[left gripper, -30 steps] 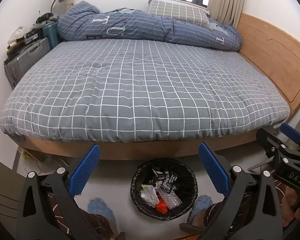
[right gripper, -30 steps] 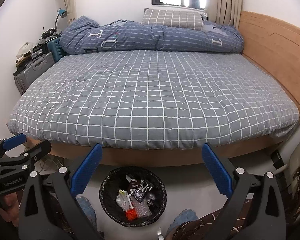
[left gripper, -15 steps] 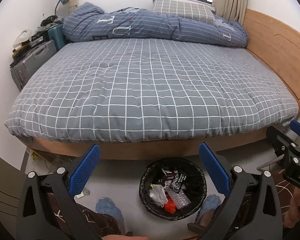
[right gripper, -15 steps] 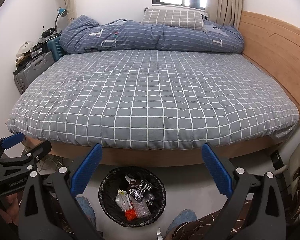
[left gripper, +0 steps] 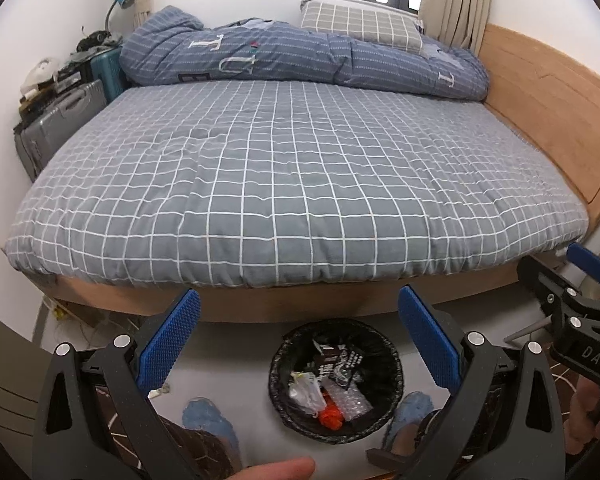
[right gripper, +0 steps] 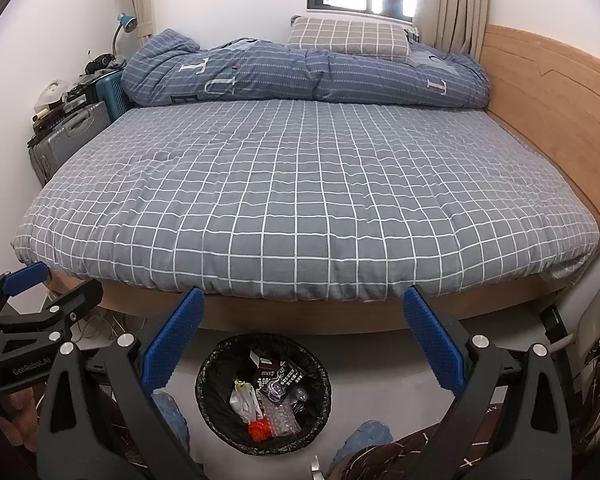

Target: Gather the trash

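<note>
A round bin lined with a black bag (left gripper: 278,372) (right gripper: 206,392) stands on the floor at the foot of the bed. It holds trash: a white plastic bag, bubble wrap, a dark printed packet and an orange piece. My left gripper (left gripper: 298,312) is open and empty, above and in front of the bin. My right gripper (right gripper: 304,312) is open and empty too, above the bin. Each gripper shows at the edge of the other's view: the right one (left gripper: 580,300) and the left one (right gripper: 32,292).
A large bed with a grey checked cover (right gripper: 300,188), a rolled blue duvet (right gripper: 300,72) and a pillow fills the room. Suitcases (right gripper: 68,136) stand at its left, a wooden headboard (right gripper: 548,112) at its right. The person's blue slippers (left gripper: 208,420) flank the bin.
The left gripper has swung right and lifted slightly, so the bin sits more to the right in its view. The right gripper has barely moved. Both stay open.
</note>
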A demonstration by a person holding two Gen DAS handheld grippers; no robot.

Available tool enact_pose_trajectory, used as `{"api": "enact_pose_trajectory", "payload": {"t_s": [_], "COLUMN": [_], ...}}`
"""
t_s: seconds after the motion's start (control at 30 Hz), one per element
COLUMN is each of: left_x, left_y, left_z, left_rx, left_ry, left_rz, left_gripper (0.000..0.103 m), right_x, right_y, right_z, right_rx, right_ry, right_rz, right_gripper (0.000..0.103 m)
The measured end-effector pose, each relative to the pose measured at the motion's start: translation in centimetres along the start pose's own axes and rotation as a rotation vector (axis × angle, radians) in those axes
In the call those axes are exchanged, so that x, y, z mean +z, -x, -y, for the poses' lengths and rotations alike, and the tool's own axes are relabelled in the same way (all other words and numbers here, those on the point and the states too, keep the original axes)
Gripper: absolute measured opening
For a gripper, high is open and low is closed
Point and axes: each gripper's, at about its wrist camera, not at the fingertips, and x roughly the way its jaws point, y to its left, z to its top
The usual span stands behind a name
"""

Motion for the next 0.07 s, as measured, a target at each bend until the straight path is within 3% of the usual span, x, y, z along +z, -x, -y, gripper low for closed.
{"api": "enact_pose_trajectory", "payload": {"t_s": [0.07], "left_x": [-0.03], "left_y": [-0.11], "left_z": [-0.01], "left_rx": [0.0], "left_ry": [0.0], "left_rz": [-0.005], "left_gripper": [0.097], "right_x": [-0.06], "right_y": [0.03], "right_z": [-0.06], "right_rx": [0.0], "right_ry": [0.004], "right_rz": [0.001], "right_gripper": [0.095]}}
